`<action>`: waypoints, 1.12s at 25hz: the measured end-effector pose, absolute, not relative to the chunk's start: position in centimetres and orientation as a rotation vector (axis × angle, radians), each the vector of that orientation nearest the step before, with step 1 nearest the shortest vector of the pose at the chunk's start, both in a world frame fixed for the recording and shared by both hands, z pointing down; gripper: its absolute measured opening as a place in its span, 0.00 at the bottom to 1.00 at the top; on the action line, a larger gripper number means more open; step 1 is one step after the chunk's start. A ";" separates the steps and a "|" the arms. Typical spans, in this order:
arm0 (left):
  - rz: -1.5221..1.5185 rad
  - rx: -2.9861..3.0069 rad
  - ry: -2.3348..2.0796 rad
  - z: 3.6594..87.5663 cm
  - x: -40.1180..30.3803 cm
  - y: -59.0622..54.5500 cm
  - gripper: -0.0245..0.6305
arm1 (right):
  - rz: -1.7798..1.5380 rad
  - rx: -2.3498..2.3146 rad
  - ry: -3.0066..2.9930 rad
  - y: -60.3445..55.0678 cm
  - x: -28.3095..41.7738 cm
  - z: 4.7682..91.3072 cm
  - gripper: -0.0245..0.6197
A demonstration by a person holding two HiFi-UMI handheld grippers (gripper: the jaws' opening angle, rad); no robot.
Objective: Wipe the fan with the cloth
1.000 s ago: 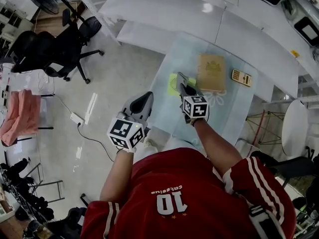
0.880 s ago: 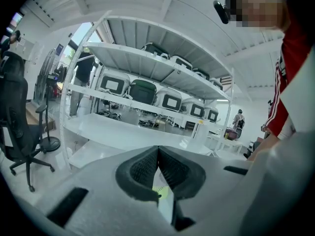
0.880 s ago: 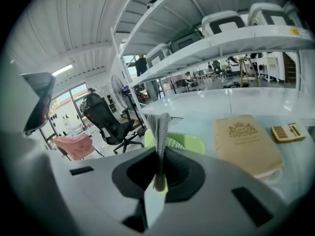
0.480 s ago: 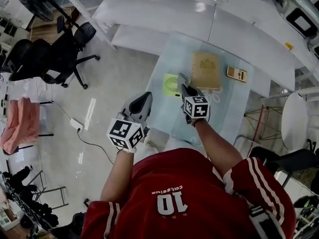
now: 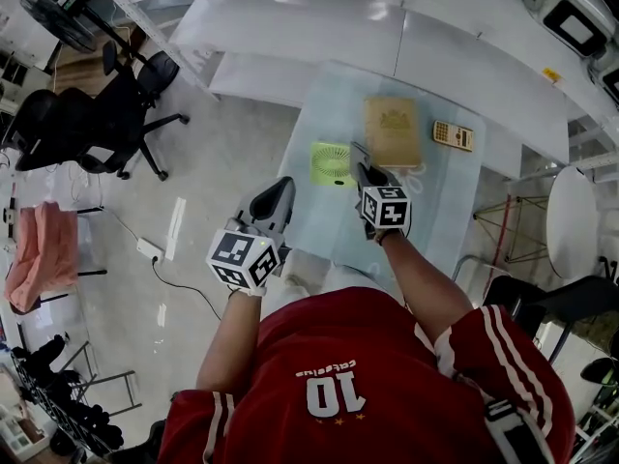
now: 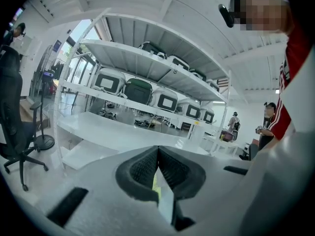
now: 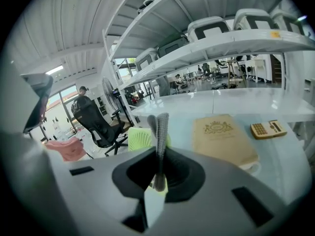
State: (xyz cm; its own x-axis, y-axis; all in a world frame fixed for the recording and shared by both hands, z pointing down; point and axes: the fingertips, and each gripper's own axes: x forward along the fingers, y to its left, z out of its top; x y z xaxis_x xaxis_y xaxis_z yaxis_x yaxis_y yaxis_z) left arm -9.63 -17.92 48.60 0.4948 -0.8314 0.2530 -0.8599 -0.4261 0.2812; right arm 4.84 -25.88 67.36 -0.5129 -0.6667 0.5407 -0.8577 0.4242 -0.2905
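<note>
The wiping has not begun, and this reads as the approach: neither gripper holds a cloth. The right gripper [image 5: 360, 162] hangs over the pale glass table [image 5: 319, 222] with its ribbed dark jaws pressed together on nothing, and the left gripper [image 5: 281, 189] sits off the table's left edge, equally clenched and empty in its own view. The fan [image 5: 331, 162], a small lime-green desk model with a round, finely slatted grille, stands on the glass at about ten o'clock from the right gripper's tips and close beside them. In the right gripper view it shows just behind the closed jaws. At one o'clock lies a flat tan book [image 5: 392, 130] with a matt cover and an embossed emblem, and at three o'clock from the book sits a small tan calculator [image 5: 452, 135]. A thin white lacy edge [image 5: 418, 178] peeps from under the book's near side. It may be the cloth, but that cannot be told. A limp pink cloth [image 5: 34, 259] hangs on a rack well away at nine o'clock. The next move probably calls for parting one pair of jaws and pinching a soft cloth before touching the grille.
</note>
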 end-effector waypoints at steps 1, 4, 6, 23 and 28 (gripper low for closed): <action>0.108 2.375 -1.406 48.6 -9.5 -17.9 0.04 | 0.777 1.317 -2.336 -25.8 5.1 67.3 0.07; 0.112 2.382 -1.395 48.6 -9.1 -18.0 0.04 | 0.776 1.339 -2.332 -25.8 5.8 67.2 0.07; 0.116 2.385 -1.386 48.7 -8.9 -17.9 0.04 | 0.779 1.352 -2.328 -25.8 6.1 67.2 0.07; 0.167 2.418 -1.333 48.0 -8.9 -17.3 0.04 | 0.830 1.427 -2.314 -23.6 6.1 66.7 0.07; 0.166 2.398 -1.365 47.8 -10.2 -16.4 0.04 | 0.828 1.372 -2.333 -22.6 3.9 67.2 0.07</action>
State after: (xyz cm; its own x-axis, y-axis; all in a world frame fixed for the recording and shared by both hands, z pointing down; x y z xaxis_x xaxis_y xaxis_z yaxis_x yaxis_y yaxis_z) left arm -10.24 -16.37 47.85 0.5225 -0.8045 0.2824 -0.8488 -0.4593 0.2620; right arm 3.94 -22.64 67.15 -0.4935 -0.6903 0.5291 -0.8694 0.3745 -0.3223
